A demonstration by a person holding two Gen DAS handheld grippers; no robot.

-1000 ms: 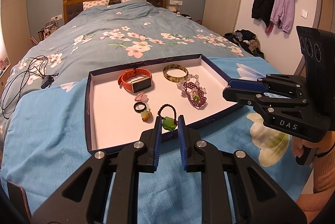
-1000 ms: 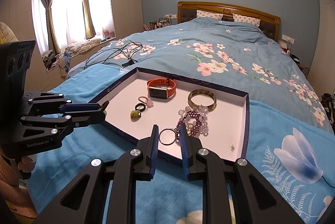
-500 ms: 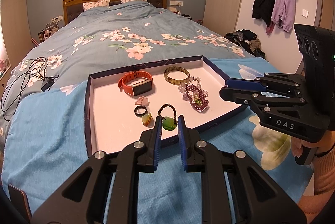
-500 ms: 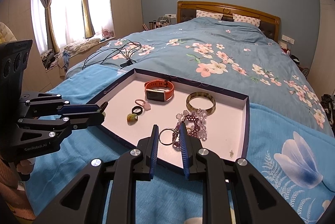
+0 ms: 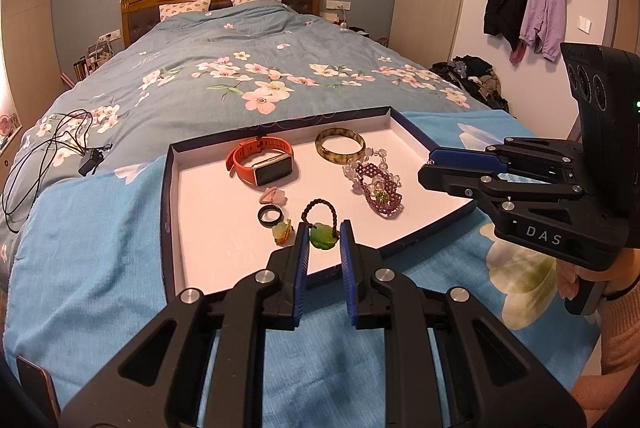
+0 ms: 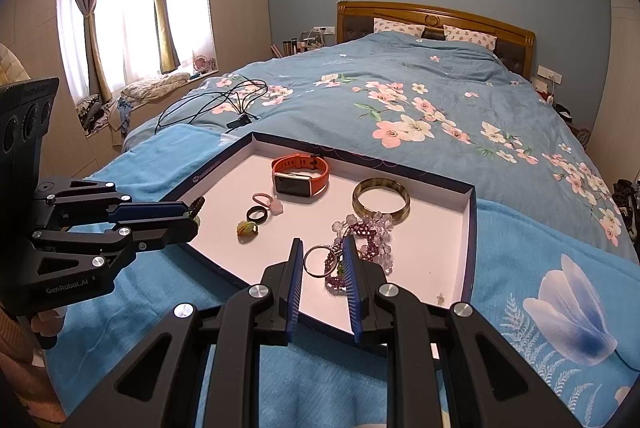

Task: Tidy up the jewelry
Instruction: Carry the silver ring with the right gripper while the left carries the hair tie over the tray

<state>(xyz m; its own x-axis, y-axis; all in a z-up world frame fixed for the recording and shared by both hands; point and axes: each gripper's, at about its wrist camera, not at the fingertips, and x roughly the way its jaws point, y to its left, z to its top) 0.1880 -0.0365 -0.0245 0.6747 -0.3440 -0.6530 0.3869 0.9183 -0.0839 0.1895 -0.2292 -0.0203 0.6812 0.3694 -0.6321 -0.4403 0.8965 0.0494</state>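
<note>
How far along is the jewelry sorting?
Done: nothing clearly sorted; orange watch, bangle and black ring lie loose in the tray. In hand: left gripper clamps the green pendant, right gripper a metal ring near the purple beads. Left: placing both, then ordering the rest.

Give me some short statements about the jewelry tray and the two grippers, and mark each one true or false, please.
1. The orange-strapped smartwatch lies inside the shallow white tray with a dark blue rim. True.
2. The left gripper is shut on the green leaf-shaped pendant with a brown braided loop. True.
3. The mottled brown-green bangle rests on the blue bedspread outside the tray. False: it lies in the tray, beside the purple bead bracelet.
4. The small black ring is stacked on the smartwatch. False: it lies on the tray floor, apart from the watch.
5. The right gripper has a thin silver metal ring between its fingers. True.
</note>
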